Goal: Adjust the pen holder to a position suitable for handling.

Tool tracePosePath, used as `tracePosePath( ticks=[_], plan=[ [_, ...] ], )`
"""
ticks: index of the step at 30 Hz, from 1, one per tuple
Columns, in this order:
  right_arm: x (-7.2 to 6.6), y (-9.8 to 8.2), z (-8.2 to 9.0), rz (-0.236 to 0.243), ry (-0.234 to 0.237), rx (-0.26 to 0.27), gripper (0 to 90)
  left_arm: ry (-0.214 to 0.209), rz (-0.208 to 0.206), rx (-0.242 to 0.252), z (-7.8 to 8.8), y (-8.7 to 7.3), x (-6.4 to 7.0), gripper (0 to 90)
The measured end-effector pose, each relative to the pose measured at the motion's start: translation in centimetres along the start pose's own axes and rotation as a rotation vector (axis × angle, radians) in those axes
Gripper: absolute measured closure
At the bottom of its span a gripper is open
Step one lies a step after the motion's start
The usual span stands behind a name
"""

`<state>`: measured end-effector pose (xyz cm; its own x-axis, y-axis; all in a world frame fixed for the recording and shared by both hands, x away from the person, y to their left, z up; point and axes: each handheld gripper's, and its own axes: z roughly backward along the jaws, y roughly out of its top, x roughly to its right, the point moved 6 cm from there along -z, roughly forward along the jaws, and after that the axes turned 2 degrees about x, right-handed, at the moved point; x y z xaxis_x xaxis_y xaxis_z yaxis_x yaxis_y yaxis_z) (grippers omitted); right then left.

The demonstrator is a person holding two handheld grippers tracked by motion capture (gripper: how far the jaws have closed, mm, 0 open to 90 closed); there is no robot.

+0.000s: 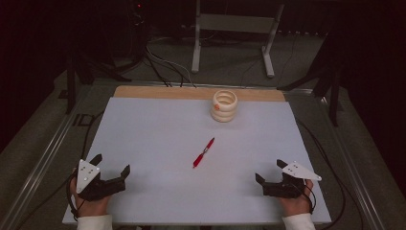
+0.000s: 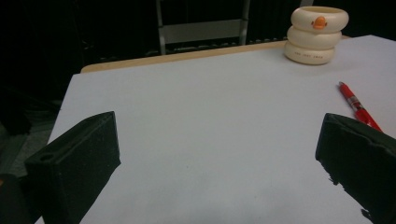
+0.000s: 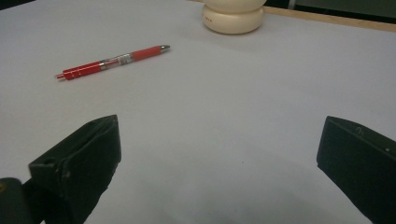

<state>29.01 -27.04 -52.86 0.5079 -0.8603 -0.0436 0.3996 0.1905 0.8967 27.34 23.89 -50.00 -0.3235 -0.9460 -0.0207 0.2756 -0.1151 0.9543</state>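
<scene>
- your left gripper (image 1: 112, 165) rests at the near left corner of the white table (image 1: 143, 124), jaws spread wide with nothing between them.
- your right gripper (image 1: 269, 171) sits at the near right corner, jaws likewise wide apart and empty.
- the red pen (image 1: 204, 152) lies flat near the middle of the table, between your two grippers and farther out, well apart from both, its length slanting away toward the right.
- the cream ringed holder (image 1: 224, 106) stands upright near the far edge, beyond the pen, with an orange mark on its side.
</scene>
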Motion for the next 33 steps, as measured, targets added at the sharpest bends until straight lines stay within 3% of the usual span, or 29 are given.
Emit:
tracePosePath(
  ticks=[14,19,28,33],
  plan=[
    [-0.2,0.5,0.1,-0.013,-0.005,0.026,0.0,0.014,-0.064,-0.016,-0.6,-0.5,1.0,0.4],
    [-0.5,0.8,-0.4,-0.007,0.016,0.015,0.0,0.013,-0.065,-0.011,-0.7,-0.7,1.2,0.4],
    [-0.9,3.0,-0.4,0.037,0.026,0.04,0.0,0.016,-0.058,-0.008,-0.8,-0.8,1.2,0.4],
    [-0.7,4.1,-0.7,0.037,0.023,0.047,0.0,0.011,-0.05,-0.006,-1.0,-0.9,1.2,0.4]
  ],
)
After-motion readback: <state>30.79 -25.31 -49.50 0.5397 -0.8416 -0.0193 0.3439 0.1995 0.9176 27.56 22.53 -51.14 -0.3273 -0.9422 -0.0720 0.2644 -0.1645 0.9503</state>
